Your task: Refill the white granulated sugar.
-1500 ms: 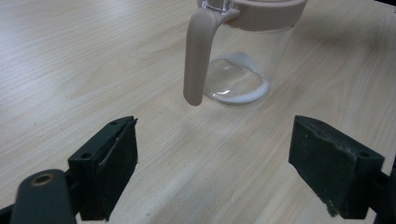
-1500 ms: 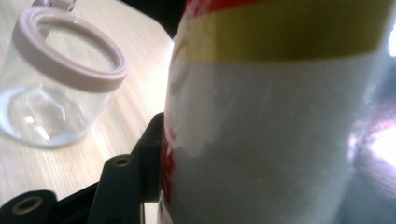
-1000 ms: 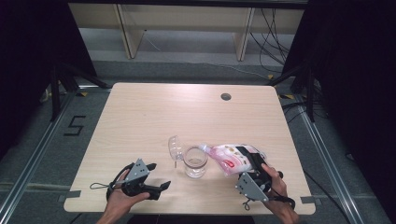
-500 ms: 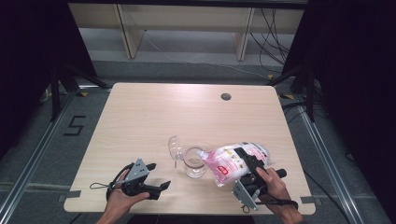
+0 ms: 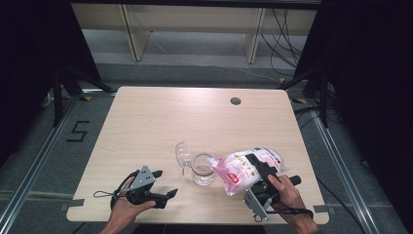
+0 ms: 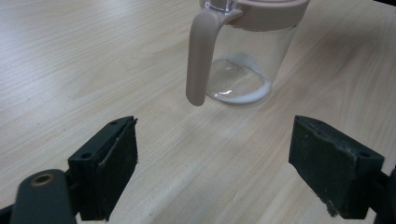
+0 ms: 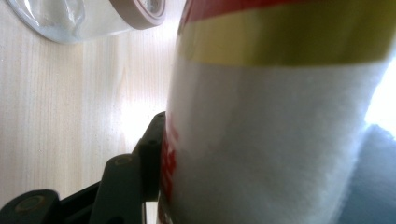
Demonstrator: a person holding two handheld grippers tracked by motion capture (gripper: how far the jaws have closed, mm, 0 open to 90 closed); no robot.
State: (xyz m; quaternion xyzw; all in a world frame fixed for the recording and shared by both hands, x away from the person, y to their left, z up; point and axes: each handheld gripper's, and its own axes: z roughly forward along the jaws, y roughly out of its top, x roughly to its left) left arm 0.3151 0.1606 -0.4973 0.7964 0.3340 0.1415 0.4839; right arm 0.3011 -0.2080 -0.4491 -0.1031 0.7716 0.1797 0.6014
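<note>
The right tool point(image 5: 257, 171) is pinching a pink-and-white refill pouch point(image 5: 243, 168), tilting it toward the open glass jar point(image 5: 202, 168) standing mid-bench point(image 5: 160, 117). The left tool point(image 5: 163, 194) is resting nearby with its jaws spread. Pouring well likely means keeping the spout over the jar's mouth, tipping gradually.

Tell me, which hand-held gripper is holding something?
The right hand-held gripper: it clamps the bag, tipped toward the jar. The left hand-held gripper is open and holds nothing.

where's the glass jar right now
In the high view the glass jar stands on the table near its front edge, just left of the tilted bag held in the right gripper.
</note>
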